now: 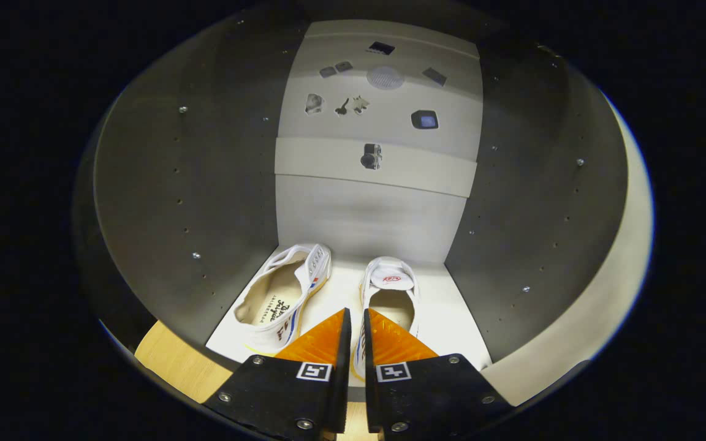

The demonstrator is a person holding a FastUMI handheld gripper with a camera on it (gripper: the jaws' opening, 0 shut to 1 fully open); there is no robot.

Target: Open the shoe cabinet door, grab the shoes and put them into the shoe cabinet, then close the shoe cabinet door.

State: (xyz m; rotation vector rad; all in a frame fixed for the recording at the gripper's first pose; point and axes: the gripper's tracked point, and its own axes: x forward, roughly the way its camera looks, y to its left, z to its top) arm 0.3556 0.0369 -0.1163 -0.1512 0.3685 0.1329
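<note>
Gripper view: the interior of the shoe cabinet was seen from its open front, with dark side walls at left and right and a pale back panel beyond. Two white shoes were contained in the cabinet, standing on its light floor. The left shoe was placed just ahead of the left finger, angled slightly, with its opening turned toward the camera. The right shoe was placed beside it, toe pointed toward the back panel. The gripper was held at the cabinet's front edge. Its fingers were brought nearly together, with only a thin slot left between them. The heel-side wall of the right shoe was seen in that slot, and the fingers appeared to be clamped on it. Small dark items were seen on the pale upper panel above the back wall; their nature could not be determined. A strip of wooden surface was visible below the cabinet's left wall.
</note>
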